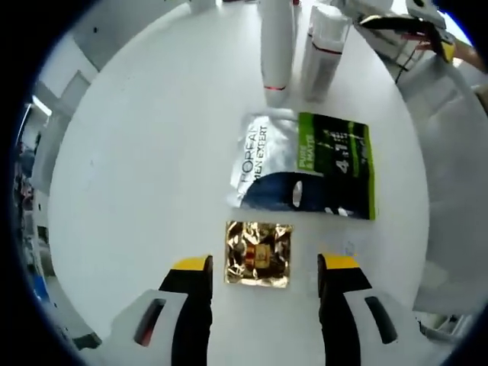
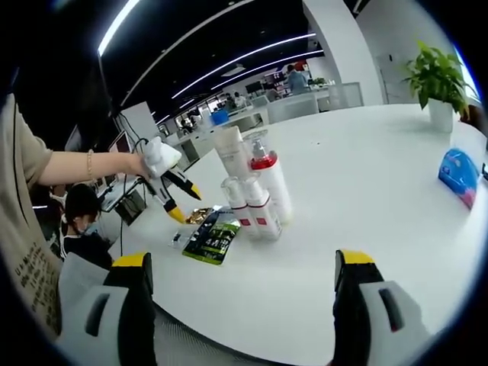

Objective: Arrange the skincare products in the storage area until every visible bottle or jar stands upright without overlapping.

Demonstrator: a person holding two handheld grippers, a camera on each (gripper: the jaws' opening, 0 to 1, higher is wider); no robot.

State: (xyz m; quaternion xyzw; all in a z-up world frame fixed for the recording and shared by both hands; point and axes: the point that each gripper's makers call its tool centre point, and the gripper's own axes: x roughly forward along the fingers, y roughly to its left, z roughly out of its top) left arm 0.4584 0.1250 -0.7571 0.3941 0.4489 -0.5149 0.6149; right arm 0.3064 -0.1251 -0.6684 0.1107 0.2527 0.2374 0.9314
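My left gripper (image 1: 264,268) hangs open over a small gold foil sachet (image 1: 258,254) that lies flat on the white table, between the two yellow-tipped jaws. Just beyond it lies a silver and green sachet pack (image 1: 308,165). Two white bottles with red bands (image 1: 276,46) (image 1: 324,49) stand upright past the pack. From the right gripper view, a cluster of white bottles (image 2: 255,191) stands upright mid-table, the tallest with a red pump collar. The green pack (image 2: 212,236) and gold sachet (image 2: 198,216) lie left of them, under the left gripper (image 2: 183,202) held by a hand. My right gripper (image 2: 244,271) is open, near the table edge.
A blue and pink pouch (image 2: 460,175) lies at the table's right side, and a potted plant (image 2: 435,80) stands at the far right. A seated person (image 2: 84,229) is beyond the table's left edge. Desks and people fill the office behind.
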